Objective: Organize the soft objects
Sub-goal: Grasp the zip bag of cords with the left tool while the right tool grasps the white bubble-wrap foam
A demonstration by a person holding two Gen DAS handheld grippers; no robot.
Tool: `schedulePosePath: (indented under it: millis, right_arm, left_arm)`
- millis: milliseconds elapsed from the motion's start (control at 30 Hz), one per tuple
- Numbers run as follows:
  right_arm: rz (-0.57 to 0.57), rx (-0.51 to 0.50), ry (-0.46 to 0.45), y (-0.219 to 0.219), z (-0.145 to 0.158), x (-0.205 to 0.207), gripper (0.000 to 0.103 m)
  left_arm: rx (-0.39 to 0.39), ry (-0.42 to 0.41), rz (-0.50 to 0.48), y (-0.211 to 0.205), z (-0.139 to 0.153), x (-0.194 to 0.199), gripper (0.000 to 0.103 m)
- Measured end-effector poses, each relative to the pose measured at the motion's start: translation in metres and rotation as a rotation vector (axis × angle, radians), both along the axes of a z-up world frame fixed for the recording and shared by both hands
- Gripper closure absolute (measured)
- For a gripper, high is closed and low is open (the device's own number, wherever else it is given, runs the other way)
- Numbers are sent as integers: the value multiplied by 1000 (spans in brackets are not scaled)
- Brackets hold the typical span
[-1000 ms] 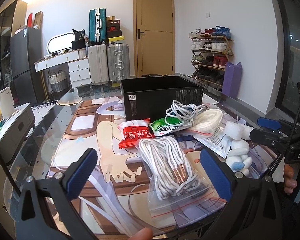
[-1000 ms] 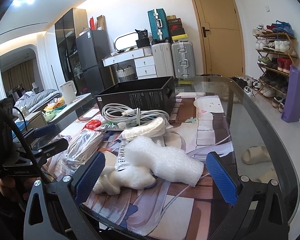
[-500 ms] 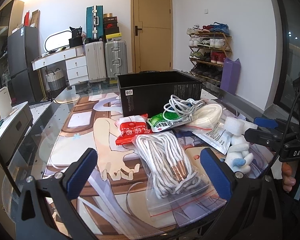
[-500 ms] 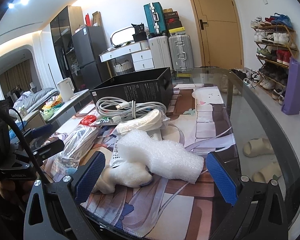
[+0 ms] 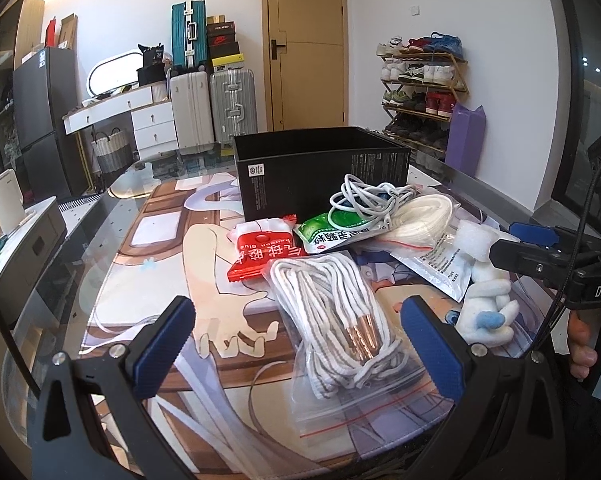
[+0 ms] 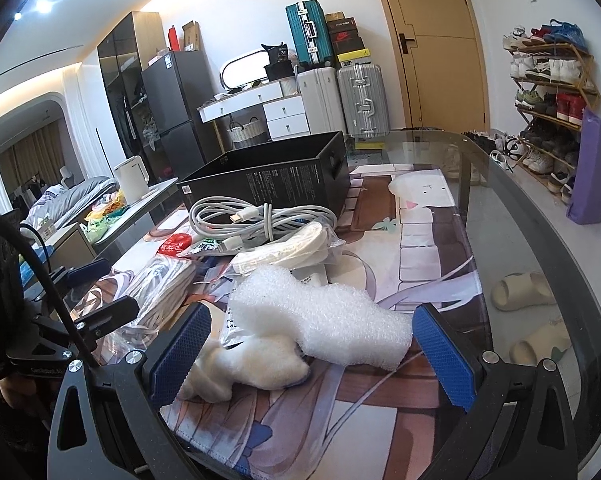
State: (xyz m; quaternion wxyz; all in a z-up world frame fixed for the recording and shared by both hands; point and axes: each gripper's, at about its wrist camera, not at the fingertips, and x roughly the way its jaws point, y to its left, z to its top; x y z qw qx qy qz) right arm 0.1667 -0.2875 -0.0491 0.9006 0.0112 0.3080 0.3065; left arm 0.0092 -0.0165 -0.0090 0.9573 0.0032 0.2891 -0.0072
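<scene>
L tool (image 5: 296, 344) wide, empty, over bagged white laces (image 5: 336, 320); R tool (image 6: 308, 344) wide, empty, w/ foam piece (image 6: 332, 320) & white plush (image 6: 256, 364) btwn its fingers on worktop (image 6: 532, 248); cable coil (image 6: 252, 216) beyond, just before black box (image 6: 276, 176).

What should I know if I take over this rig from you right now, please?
Left tool: open, empty, over the bagged white laces.
Right tool: open, empty, over the foam sheet and white plush.
Black box at the back looks empty from what shows.
Cable coil, red packet and green packet lie on the mat.
Done: nothing boxed. Left: everything.
</scene>
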Motion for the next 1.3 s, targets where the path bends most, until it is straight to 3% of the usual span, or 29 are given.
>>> schedulePosePath:
  millis: [500, 600, 733, 833, 1300]
  right_arm:
    - [-13, -2, -13, -2, 2, 0, 1]
    - [-16, 0, -5, -3, 1, 1, 1]
    - [-14, 2, 0, -2, 1, 3, 1]
    - [-11, 5, 9, -1, 0, 4, 1]
    - [-8, -4, 45, 7, -3, 12, 1]
  left_arm:
    - [8, 68, -3, -5, -11, 17, 1]
    - [-8, 74, -29, -6, -13, 16, 13]
    - [-35, 81, -70, -8, -13, 14, 44]
    - [-42, 73, -77, -7, -11, 13, 52]
    - [-75, 57, -89, -3, -7, 10, 64]
